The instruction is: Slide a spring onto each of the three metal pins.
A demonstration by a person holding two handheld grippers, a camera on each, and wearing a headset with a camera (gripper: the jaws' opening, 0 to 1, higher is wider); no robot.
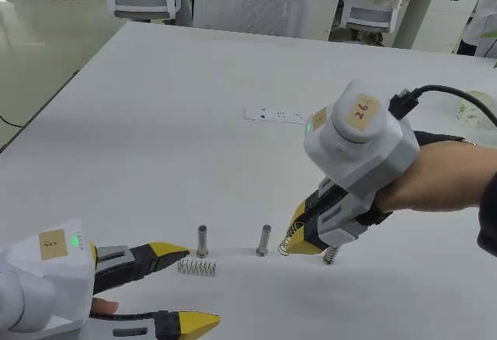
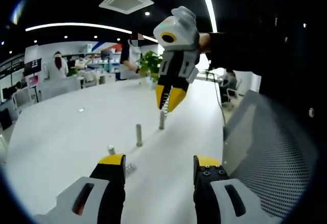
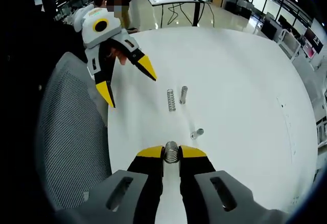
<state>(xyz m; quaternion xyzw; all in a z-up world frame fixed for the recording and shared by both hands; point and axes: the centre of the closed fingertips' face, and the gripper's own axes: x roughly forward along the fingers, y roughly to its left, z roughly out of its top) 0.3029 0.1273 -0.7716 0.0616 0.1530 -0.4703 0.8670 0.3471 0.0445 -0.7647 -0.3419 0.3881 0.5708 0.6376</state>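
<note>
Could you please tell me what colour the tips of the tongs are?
Yellow, best seen on the right tongs in the right gripper view.

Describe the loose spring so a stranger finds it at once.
On the white table, find the leftmost upright metal pin in the head view. The silver coil spring lies flat just before it; the other spring is clamped in the right gripper.

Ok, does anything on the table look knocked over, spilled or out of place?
Nothing stands out. A loose spring lies on its side on the table near the leftmost pin, likely awaiting its turn. That pin and the middle pin stand upright; nothing looks spilled or damaged.
</note>
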